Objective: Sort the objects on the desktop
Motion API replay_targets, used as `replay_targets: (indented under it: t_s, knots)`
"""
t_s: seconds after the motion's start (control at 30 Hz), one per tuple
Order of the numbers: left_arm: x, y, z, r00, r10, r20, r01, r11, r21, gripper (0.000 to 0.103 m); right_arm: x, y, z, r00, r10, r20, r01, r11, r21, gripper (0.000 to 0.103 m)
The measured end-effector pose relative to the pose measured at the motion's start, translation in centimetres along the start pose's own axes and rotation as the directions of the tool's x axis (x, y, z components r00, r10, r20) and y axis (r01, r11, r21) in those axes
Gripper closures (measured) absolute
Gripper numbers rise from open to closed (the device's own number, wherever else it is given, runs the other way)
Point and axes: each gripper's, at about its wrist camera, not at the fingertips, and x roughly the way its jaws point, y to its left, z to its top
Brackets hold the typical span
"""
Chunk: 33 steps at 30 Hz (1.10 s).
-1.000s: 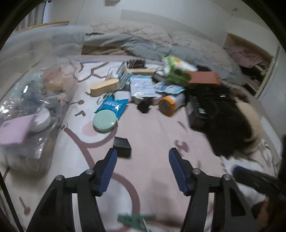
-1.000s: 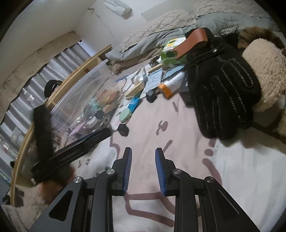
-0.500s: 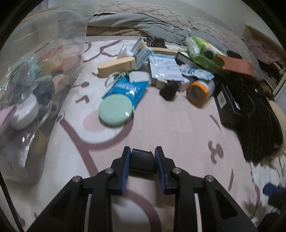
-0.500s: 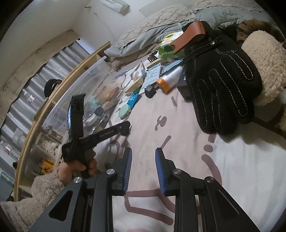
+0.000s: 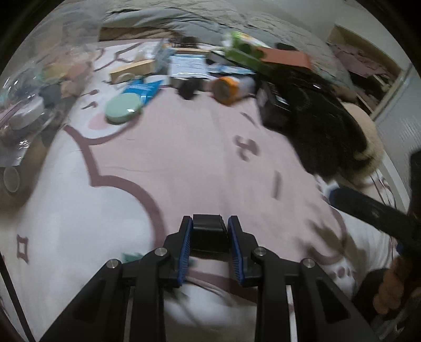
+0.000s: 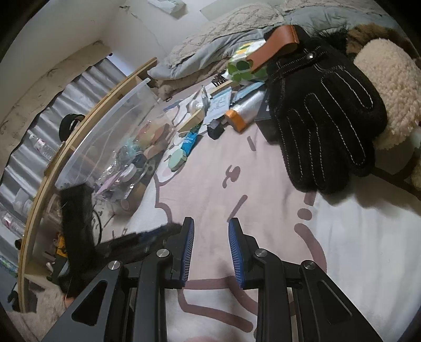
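Observation:
My left gripper (image 5: 209, 225) is shut on a small black box (image 5: 209, 232), which sits between the blue pads above the pink-and-white bedcover (image 5: 184, 163). My right gripper (image 6: 211, 226) is shut with nothing between its fingers, low over the same cover. A clear plastic bin (image 6: 110, 131) with several small items inside stands at the left. Ahead lies a heap of loose things: a round green compact (image 5: 123, 107), a blue packet (image 5: 143, 89), an orange-capped bottle (image 5: 229, 88), a wooden block (image 5: 131, 70) and a green spotted pack (image 5: 244, 52).
A black glove (image 6: 323, 115) lies on a fleecy beige item (image 6: 389, 76) at the right, with a brown leather strap (image 6: 279, 42) behind. Grey bedding (image 5: 184, 21) is piled at the back. The other gripper's dark arm (image 5: 379, 213) crosses the left view's right side.
My left gripper went from open to shut on the small black box, then drew back from the heap with it. The right gripper has stayed still.

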Motion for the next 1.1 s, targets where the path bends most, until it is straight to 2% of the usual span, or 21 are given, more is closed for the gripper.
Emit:
replay_targets:
  t_s: [0.07, 0.17, 0.23, 0.27, 0.3, 0.33, 0.37, 0.43, 0.53, 0.67, 0.83, 1.1]
  knots:
    - [-0.1, -1.2, -0.6, 1.0, -0.007, 0.012, 0.006, 0.999, 0.035, 0.075, 0.2, -0.3, 0.0, 1.0, -0.002, -0.008, 0.003, 1.0, 0.012, 0.076]
    - [-0.1, -2.3, -1.3, 0.997, -0.072, 0.014, 0.072, 0.997, 0.038, 0.075, 0.5, -0.5, -0.1, 1.0, -0.007, -0.018, 0.008, 1.0, 0.019, 0.076]
    - [-0.5, -3.0, -1.9, 0.998, -0.058, 0.039, 0.055, 0.996, 0.064, 0.072, 0.7, -0.6, -0.1, 1.0, -0.019, -0.022, 0.019, 1.0, 0.016, 0.076]
    - [-0.8, -3.1, -2.0, 0.997, -0.049, 0.051, 0.045, 0.997, 0.069, 0.054, 0.8, -0.6, -0.2, 0.999, -0.027, -0.026, 0.027, 1.0, 0.015, 0.076]
    - [-1.1, -3.1, -2.3, 0.997, -0.044, 0.068, 0.039, 0.997, 0.067, 0.032, 0.9, -0.6, -0.2, 0.999, -0.032, -0.028, 0.032, 0.999, 0.015, 0.076]
    - [-1.6, -3.0, -2.5, 0.995, -0.046, 0.092, 0.041, 0.997, 0.06, 0.026, 0.9, -0.7, -0.2, 0.999, -0.037, -0.031, 0.037, 0.999, 0.015, 0.076]
    - [-2.2, -2.8, -2.7, 0.992, -0.058, 0.114, 0.052, 0.997, 0.057, 0.024, 1.0, -0.7, -0.3, 0.999, -0.039, -0.032, 0.039, 0.999, 0.015, 0.076]
    - [-3.2, -2.5, -3.0, 0.988, -0.069, 0.135, 0.061, 0.996, 0.062, 0.024, 1.1, -0.6, -0.3, 0.998, -0.044, -0.034, 0.044, 0.999, 0.011, 0.076]
    - [-4.5, -1.8, -3.7, 0.986, -0.034, 0.161, 0.022, 0.997, 0.073, 0.023, 1.3, -0.4, -0.4, 0.998, -0.046, -0.043, 0.047, 0.999, 0.002, 0.076]
    - [-5.3, -0.4, -5.0, 0.988, 0.021, 0.151, -0.032, 0.997, 0.07, 0.023, 1.4, 0.1, -0.6, 0.997, -0.056, -0.053, 0.055, 0.998, -0.027, 0.076]
    - [-5.4, 1.5, -6.2, 0.989, 0.076, 0.128, -0.079, 0.997, 0.014, 0.023, 1.8, 0.8, -1.0, 0.995, -0.066, -0.076, 0.061, 0.996, -0.064, 0.076]
    - [-5.1, 2.7, -5.5, 0.987, 0.102, 0.128, -0.095, 0.994, -0.058, 0.023, 1.9, 3.2, -2.2, 0.99, -0.022, -0.136, -0.004, 0.983, -0.186, 0.076]
